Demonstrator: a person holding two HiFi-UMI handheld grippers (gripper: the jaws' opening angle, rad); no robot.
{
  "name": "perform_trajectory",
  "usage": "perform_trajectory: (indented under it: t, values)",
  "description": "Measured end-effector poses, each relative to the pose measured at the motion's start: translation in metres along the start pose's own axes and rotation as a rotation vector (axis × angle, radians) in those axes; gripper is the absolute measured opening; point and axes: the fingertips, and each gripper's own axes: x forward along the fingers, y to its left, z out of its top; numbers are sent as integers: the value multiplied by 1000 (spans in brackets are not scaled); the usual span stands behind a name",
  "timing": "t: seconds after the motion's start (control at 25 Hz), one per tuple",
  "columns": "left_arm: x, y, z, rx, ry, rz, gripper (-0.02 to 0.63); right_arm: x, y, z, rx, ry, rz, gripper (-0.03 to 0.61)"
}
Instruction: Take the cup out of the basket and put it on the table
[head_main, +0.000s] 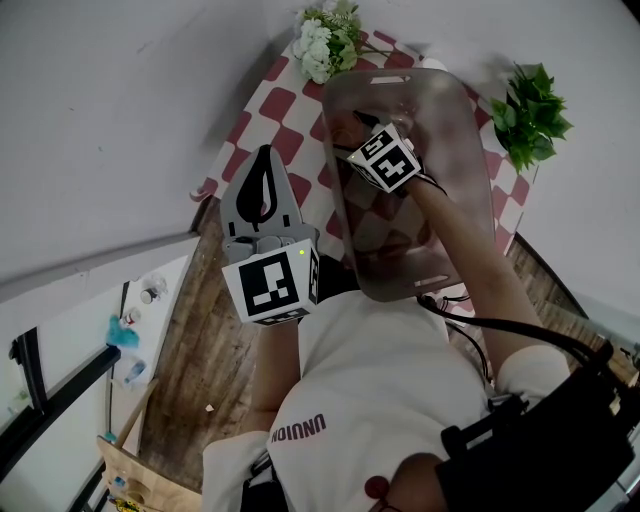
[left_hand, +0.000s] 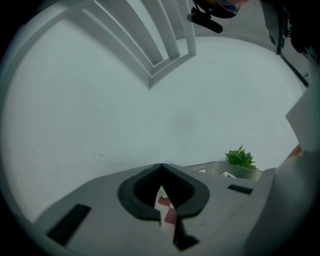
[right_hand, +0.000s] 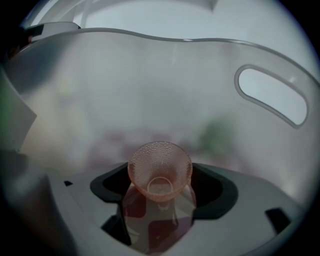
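Note:
A translucent grey basket (head_main: 462, 205) stands on the table's red-and-white checked cloth (head_main: 272, 112). My right gripper (head_main: 362, 122) reaches down inside it, its marker cube showing through the wall. In the right gripper view a pink dimpled cup (right_hand: 160, 170) sits mouth toward the camera between the jaws of the right gripper (right_hand: 160, 189), which press on its sides; the basket wall (right_hand: 150, 75) and a handle slot (right_hand: 272, 95) rise behind. The cup is hidden in the head view. My left gripper (head_main: 263, 152) hovers left of the basket, shut and empty (left_hand: 162, 167).
White flowers (head_main: 325, 40) stand at the table's far edge and a green plant (head_main: 530, 115) (left_hand: 241, 159) at its right corner. Wooden floor (head_main: 200, 340) lies below the table. A white shelf with small items (head_main: 140, 320) is at the left. White wall surrounds.

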Motion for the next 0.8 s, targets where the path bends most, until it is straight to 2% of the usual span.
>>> perform_trajectory:
  t: [0.8]
  values:
    - [1,-3,1,-13,-14,-6,11,-9,4,4,-42,12,23,388]
